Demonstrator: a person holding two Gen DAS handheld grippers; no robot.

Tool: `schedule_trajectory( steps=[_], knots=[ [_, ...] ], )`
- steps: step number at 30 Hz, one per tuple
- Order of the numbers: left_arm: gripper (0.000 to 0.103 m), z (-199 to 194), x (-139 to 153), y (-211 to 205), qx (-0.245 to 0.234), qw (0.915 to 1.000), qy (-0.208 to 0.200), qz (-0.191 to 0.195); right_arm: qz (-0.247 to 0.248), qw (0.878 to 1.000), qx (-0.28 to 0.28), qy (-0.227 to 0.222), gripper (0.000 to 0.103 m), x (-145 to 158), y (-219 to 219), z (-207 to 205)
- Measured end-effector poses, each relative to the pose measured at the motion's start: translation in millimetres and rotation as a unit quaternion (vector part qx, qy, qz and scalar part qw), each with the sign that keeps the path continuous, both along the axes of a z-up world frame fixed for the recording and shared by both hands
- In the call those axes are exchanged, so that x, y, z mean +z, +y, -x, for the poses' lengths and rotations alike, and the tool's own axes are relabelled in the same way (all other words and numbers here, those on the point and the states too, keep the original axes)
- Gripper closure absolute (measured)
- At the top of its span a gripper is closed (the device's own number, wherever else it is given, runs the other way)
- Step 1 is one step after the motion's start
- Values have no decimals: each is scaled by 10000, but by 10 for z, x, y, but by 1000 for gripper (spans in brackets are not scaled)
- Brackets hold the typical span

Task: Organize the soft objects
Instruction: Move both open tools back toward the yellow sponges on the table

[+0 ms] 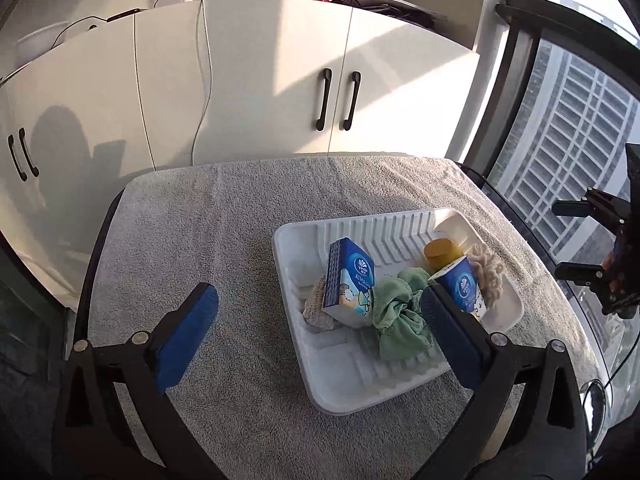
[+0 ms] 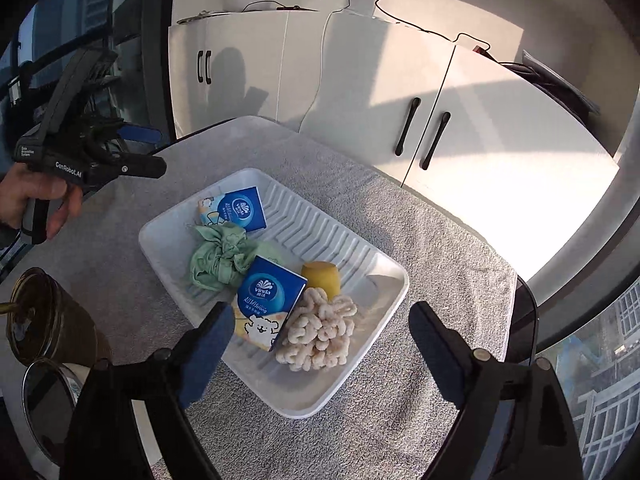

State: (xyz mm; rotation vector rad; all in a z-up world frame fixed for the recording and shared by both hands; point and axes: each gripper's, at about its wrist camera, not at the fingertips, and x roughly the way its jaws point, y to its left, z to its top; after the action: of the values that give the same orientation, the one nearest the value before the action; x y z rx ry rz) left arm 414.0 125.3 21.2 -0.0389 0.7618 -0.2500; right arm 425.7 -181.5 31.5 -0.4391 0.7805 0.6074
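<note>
A white tray (image 1: pixel 360 394) (image 2: pixel 362 368) lies on a grey towel (image 1: pixel 200 240). In it are two blue tissue packs (image 1: pixel 350 280) (image 1: pixel 460 284), a knotted green cloth (image 1: pixel 400 316) (image 2: pixel 220 260), a yellow sponge (image 1: pixel 440 252) (image 2: pixel 322 278), a cream chenille piece (image 1: pixel 488 276) (image 2: pixel 320 332) and a beige knitted pad (image 1: pixel 316 310). My left gripper (image 1: pixel 320 296) (image 2: pixel 154 151) hovers over the tray's near side, open and holding nothing. Above the chenille piece and the nearer tissue pack (image 2: pixel 268 300), my right gripper (image 2: pixel 322 314) (image 1: pixel 560 240) is open and holding nothing too. A hand (image 2: pixel 36 200) holds the left gripper.
A dark tumbler (image 2: pixel 48 320) and a round glass lid (image 2: pixel 44 400) stand off the towel at the near left of the right wrist view. White cabinets (image 1: pixel 280 80) with black handles rise behind the table. A window (image 1: pixel 580 120) runs along one side.
</note>
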Motion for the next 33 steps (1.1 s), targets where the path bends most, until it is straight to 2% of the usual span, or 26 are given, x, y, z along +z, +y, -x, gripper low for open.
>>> schedule_trajectory(
  steps=[2,4,10,14,20,26,30,33],
  knots=[
    [0,128,63,40,141,9998,-156,-46,-36,9999,-130,-13,11,38,-104,51],
    [0,265,129,74,365,9985,-354,-181,-195,9995,-248,-16,0,83,-220,128],
    [0,694,301,148,537,9955,-761,-172,-415,9968,-536,-413,0,299,-420,536],
    [0,993,354,134,538,9947,-870,-140,-721,9933,-637,-635,0,466,-551,836],
    [0,1511,398,68,544,9923,-1114,-6,-925,9881,-832,-900,0,591,-665,1334],
    [0,1946,310,27,498,9910,-1245,-1,-1196,9839,-962,-912,0,513,-763,1792],
    [0,2188,191,36,479,9924,-1114,192,-1443,9794,-1207,-737,0,391,-868,1995],
    [0,2451,62,-67,366,9940,-1010,193,-1519,9767,-1394,-602,0,245,-903,2160]
  ],
)
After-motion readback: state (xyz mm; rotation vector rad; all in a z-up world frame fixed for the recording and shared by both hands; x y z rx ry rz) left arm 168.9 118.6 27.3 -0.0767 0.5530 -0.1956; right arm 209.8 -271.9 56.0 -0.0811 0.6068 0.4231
